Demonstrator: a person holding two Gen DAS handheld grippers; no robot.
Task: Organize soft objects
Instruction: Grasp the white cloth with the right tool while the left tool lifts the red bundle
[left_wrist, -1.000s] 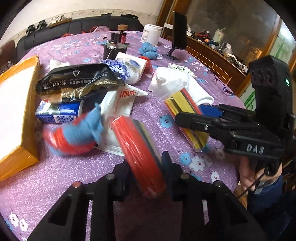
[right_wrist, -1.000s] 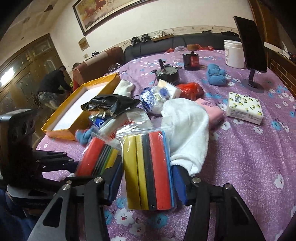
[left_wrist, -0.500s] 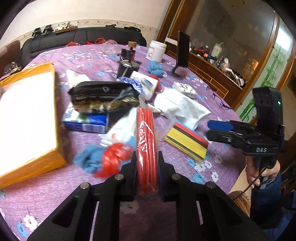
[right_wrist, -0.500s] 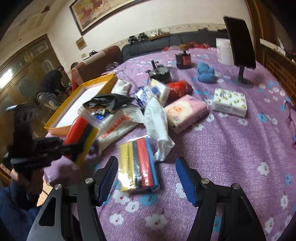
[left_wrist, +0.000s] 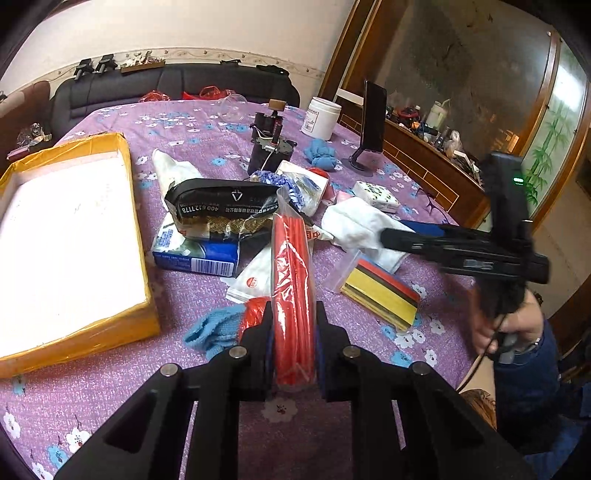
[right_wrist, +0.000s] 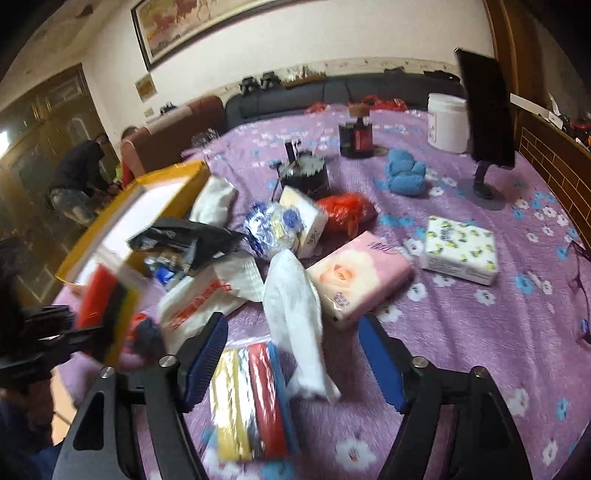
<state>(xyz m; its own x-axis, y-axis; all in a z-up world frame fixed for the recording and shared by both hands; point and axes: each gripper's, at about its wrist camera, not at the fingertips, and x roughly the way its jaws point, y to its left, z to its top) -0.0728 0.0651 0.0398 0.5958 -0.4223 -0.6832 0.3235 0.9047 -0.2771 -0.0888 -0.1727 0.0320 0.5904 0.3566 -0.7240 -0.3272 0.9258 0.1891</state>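
Observation:
My left gripper (left_wrist: 293, 332) is shut on a clear bag of coloured sponges (left_wrist: 291, 280), held edge-on above the table with its red side up. The same bag (right_wrist: 107, 314) shows blurred at the left of the right wrist view. A second bag of sponges (right_wrist: 251, 402), yellow, black, red and blue, lies on the purple cloth. My right gripper (right_wrist: 295, 354) hovers over it with its jaws closing, pads not touching it. A white cloth (right_wrist: 295, 306) drapes over that bag's right edge, between the jaws. From the left wrist view, the right gripper (left_wrist: 406, 232) hangs above the second bag (left_wrist: 380, 295).
An orange box (left_wrist: 92, 343) with a white inside stands at the left. Nearby lie a blue and red glove (left_wrist: 221, 325), a black packet (left_wrist: 221, 203), tissue packs (right_wrist: 358, 273) (right_wrist: 461, 251), a blue cloth (right_wrist: 404, 177), a white jar (right_wrist: 447, 122) and a phone on a stand (right_wrist: 484, 110).
The left gripper lifted its sponge bag and turned it edge-on. The right gripper let go of the second bag, drew back, then came forward over it again.

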